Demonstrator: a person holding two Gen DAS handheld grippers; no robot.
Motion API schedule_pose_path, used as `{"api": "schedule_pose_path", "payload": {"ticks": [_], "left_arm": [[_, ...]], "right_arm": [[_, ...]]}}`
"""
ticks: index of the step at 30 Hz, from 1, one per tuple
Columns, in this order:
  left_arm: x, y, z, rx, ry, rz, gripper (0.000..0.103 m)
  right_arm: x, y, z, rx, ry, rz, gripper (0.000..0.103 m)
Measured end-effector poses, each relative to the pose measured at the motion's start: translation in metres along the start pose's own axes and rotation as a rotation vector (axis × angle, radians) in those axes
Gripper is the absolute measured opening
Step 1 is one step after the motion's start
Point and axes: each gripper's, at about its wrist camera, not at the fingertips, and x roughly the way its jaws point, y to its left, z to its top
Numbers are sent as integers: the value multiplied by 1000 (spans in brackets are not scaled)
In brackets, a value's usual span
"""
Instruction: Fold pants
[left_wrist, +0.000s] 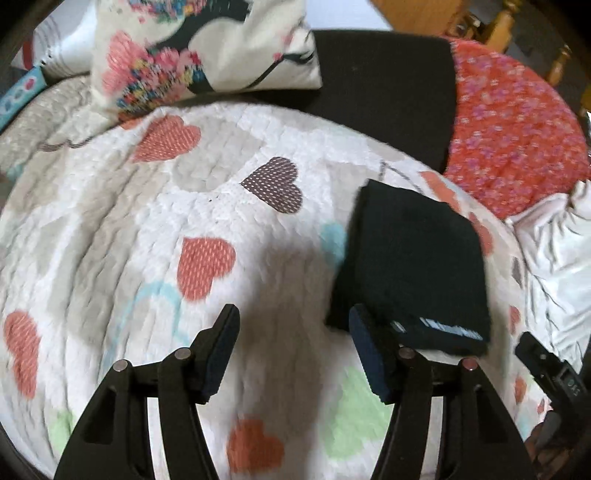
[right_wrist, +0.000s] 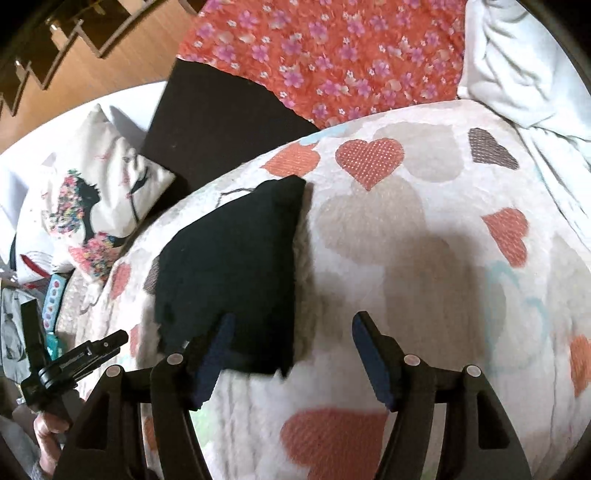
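Note:
The black pants (left_wrist: 413, 266) lie folded into a small rectangle on the heart-patterned quilt (left_wrist: 184, 206), with a white label near the front edge. My left gripper (left_wrist: 293, 332) is open and empty, just left of the pants' near edge. In the right wrist view the folded pants (right_wrist: 229, 273) lie left of centre on the quilt (right_wrist: 424, 240). My right gripper (right_wrist: 293, 339) is open and empty, its left finger over the pants' near edge. The left gripper (right_wrist: 103, 345) shows at the lower left, in a hand.
A floral pillow (left_wrist: 199, 48) lies at the back left. A black cushion (left_wrist: 384, 92) and a red flowered cloth (left_wrist: 517, 136) are at the back right. White bedding (left_wrist: 561, 258) is bunched at the right. Wooden furniture stands behind.

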Motion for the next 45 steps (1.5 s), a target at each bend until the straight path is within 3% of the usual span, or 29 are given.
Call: {"api": "schedule_pose_path", "payload": {"ticks": [7,17,26,30,37,45], "left_arm": [[-66,-39,-55,53,-81,14,61],[-145,-50,-99,76,-205,65,66],[-214,-78,-117,160,-412,185,82],[-235,-91,-123,199,-486,193,89],[-240,-100,-126,210,-521,207,93],[-219,-108,-126,225,-452,215,93]], "right_arm": [[-40,27,-49,-25,16,20,72],[-98,53,-86,-81,-50,15,72],[-135,78,-96,-146,-122,46,72],[-146,92,-100,-207,-159,42,74],[-149,100,-104,-276,-192,30,76],[-139,84,-103,-240,-166,26,77]]}}
